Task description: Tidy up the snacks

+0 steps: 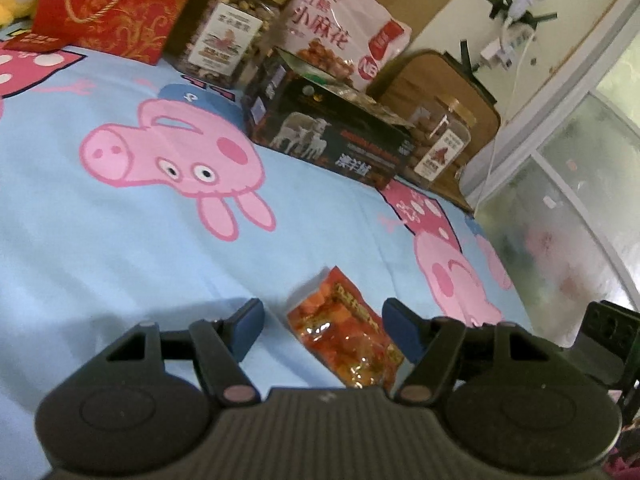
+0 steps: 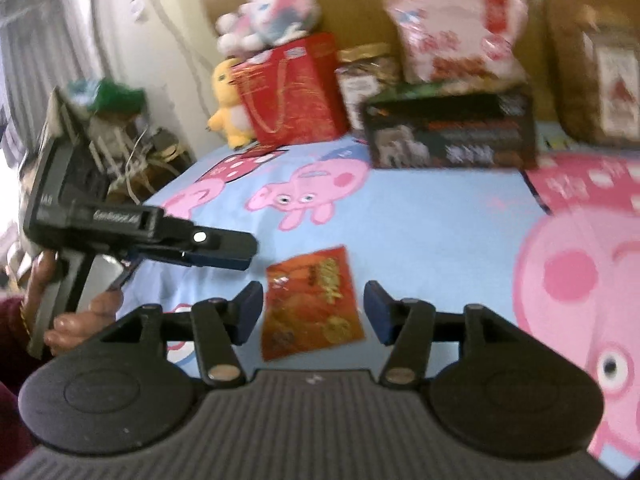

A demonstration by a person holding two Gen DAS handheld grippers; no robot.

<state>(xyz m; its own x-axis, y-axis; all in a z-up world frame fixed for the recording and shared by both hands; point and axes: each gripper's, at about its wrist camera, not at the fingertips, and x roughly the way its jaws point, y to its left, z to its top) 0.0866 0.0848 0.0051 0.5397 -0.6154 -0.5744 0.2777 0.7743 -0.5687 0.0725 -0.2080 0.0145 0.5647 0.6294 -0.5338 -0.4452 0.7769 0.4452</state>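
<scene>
A small red-orange snack packet (image 1: pixel 344 336) lies flat on the blue cartoon-pig bedsheet (image 1: pixel 120 240). My left gripper (image 1: pixel 324 328) is open, its blue pads on either side of the packet and apart from it. In the right wrist view the same packet (image 2: pixel 312 304) lies between the spread pads of my open right gripper (image 2: pixel 312 312), which do not press on it. The left gripper (image 2: pixel 240 256) shows side-on at the left there, with a hand (image 2: pixel 80 320) on its grip.
Along the back stand a red gift bag (image 1: pixel 116 4), a gold-lidded nut jar (image 1: pixel 232 32), a pink snack bag (image 1: pixel 340 36), a black box with sheep pictures (image 1: pixel 332 132) and a second jar (image 1: pixel 444 140). Plush toys (image 2: pixel 272 12) sit behind the red bag. The bed edge runs at right.
</scene>
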